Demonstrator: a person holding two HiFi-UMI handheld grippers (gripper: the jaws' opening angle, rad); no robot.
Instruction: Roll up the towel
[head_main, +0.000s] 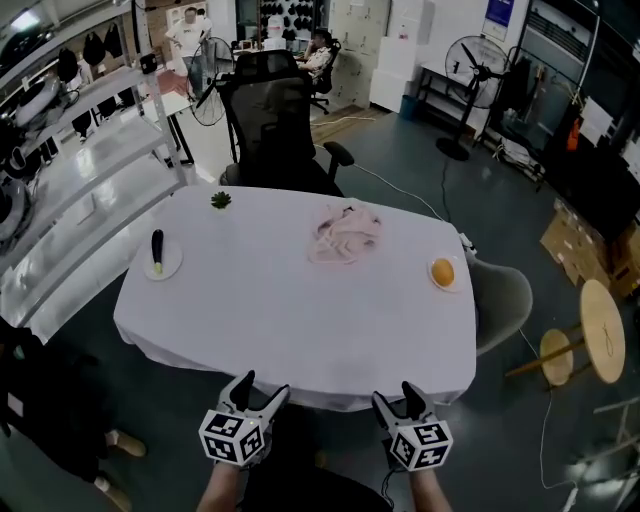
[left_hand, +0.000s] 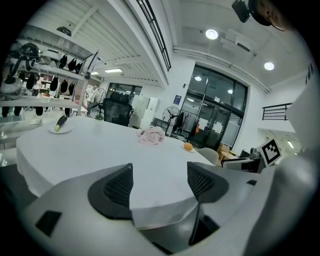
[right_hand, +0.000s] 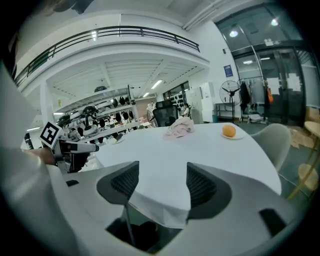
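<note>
Currently the towel (head_main: 345, 235) lies crumpled near the table's (head_main: 250, 310) far edge. Left gripper (head_main: 264, 388) and right gripper (head_main: 396, 392) hover off the near edge, jaws apart, empty. Judged soft, light, limp; best pinched at a hem corner.

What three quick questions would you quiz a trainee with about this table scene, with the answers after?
1. True or false: the towel is already rolled up.
2. In the head view, what lies on the small plate near the table's right edge? A orange, B banana, C cup.
3. Fill in: the left gripper and right gripper both have jaws ____.
Key: 1 false, it lies crumpled; 2 A; 3 open, gripping nothing.
</note>
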